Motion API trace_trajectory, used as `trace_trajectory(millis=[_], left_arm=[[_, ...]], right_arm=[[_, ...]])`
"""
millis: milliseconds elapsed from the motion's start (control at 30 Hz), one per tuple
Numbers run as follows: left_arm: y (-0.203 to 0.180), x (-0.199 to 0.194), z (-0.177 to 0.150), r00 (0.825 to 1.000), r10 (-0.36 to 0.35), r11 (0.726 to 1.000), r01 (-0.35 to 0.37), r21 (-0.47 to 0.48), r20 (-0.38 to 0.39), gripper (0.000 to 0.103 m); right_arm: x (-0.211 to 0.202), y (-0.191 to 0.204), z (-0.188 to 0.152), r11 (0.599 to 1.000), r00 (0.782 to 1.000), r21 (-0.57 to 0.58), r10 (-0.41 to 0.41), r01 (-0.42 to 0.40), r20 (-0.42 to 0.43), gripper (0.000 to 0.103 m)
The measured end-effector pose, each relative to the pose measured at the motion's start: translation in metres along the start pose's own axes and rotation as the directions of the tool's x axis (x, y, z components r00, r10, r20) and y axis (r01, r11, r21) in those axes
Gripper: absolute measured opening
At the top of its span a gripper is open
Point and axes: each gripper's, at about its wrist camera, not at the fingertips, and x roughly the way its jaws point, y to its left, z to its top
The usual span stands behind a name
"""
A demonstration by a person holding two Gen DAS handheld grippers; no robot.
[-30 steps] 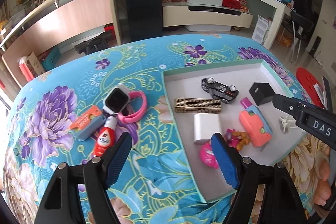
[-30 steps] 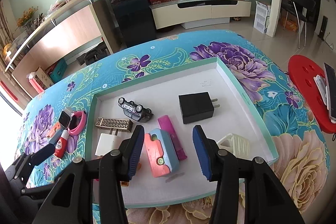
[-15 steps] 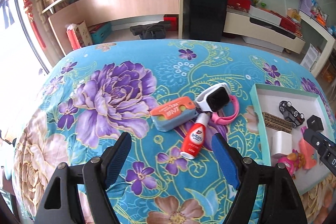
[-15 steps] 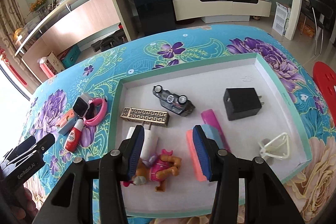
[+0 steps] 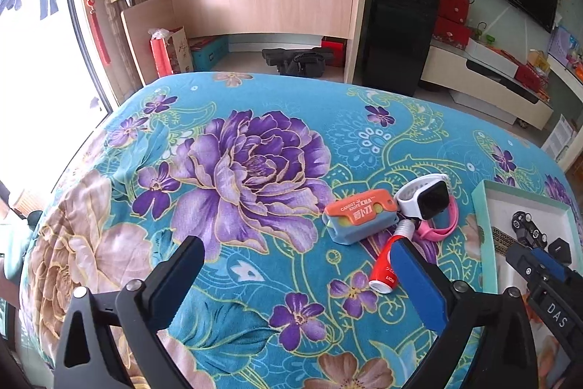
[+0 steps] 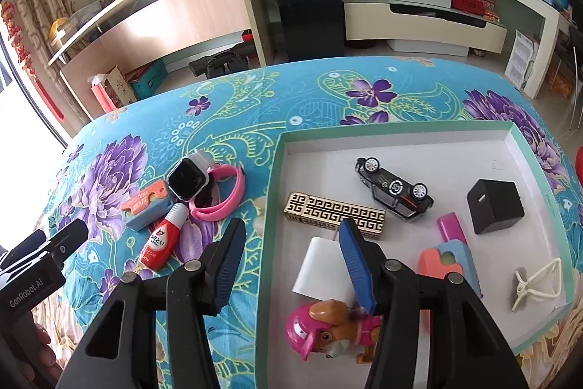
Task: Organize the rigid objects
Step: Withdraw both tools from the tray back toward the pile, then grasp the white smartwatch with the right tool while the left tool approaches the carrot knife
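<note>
On the floral cloth lie an orange-and-blue carrot knife, a white watch with a pink strap and a red correction bottle. My left gripper is open and empty, just left of the bottle. My right gripper is open and empty over the left rim of the white tray. The tray holds a toy car, a gold patterned box, a black charger, a pink pup figure and a white card.
The tray also holds a pink bar, an orange-and-blue block and a white clip. The tray's near-left corner shows in the left wrist view. A desk, black cabinet and TV stand are beyond the table's far edge.
My left gripper has swung left from the tray to the loose items on the cloth. My right gripper has moved left from over the orange block to the tray's left rim.
</note>
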Motion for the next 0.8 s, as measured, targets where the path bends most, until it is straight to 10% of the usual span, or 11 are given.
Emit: trace_trajectory(millis=[167, 800], left_arm=[[0.012, 0.009, 0.0, 1.0, 0.001, 1.0, -0.001, -0.028, 0.001, 0.103], [0.02, 0.051, 0.006, 0.998, -0.066, 0.997, 0.065, -0.03, -0.003, 0.103]], right_arm=[[0.007, 0.013, -0.004, 0.999, 1.0, -0.035, 0.019, -0.02, -0.015, 0.072], [0.032, 0.049, 0.019, 0.988, 0.999, -0.151, 0.018, -0.025, -0.048, 0.072]])
